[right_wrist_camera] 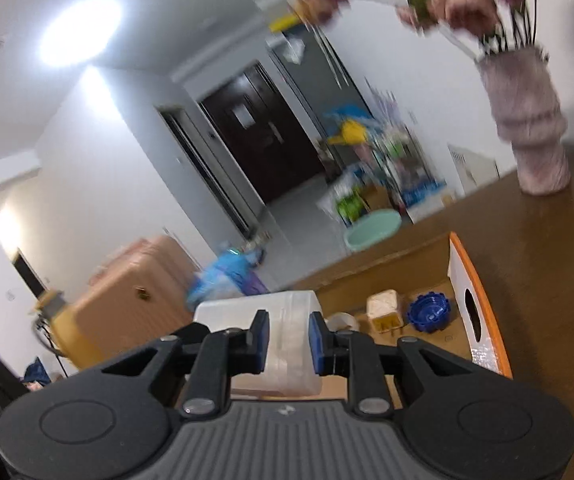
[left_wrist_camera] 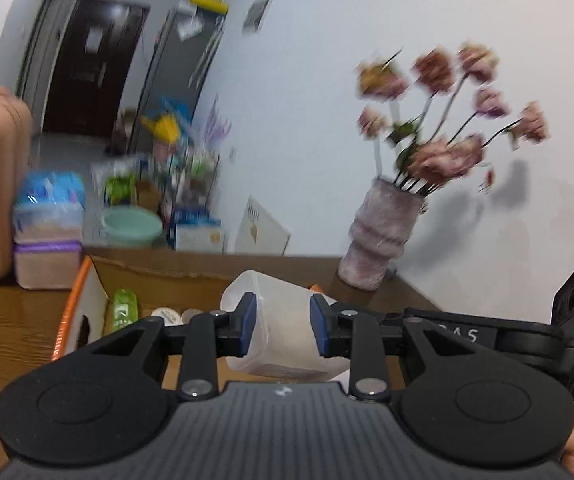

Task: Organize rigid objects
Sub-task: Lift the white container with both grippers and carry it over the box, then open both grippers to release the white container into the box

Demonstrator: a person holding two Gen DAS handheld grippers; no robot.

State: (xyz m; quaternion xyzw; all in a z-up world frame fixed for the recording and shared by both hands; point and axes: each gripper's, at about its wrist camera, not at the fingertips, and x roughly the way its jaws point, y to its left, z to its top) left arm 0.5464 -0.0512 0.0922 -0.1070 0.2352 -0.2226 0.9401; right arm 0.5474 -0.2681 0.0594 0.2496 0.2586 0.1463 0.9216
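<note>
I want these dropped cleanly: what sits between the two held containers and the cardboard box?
Nothing visible. The left claw grips a translucent cup and the right claw a clear container, both directly above the open cardboard box.

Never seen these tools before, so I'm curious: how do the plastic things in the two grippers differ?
The left gripper clamps a rounded, cup-like translucent container, tilted with its end facing away. The right gripper clamps a boxier, flat-sided translucent container. Both are pale plastic, gripped between blue pads above the cardboard box.

Translucent plastic container [left_wrist_camera: 283, 328], tilted, above open cardboard box [left_wrist_camera: 159, 268].
</note>
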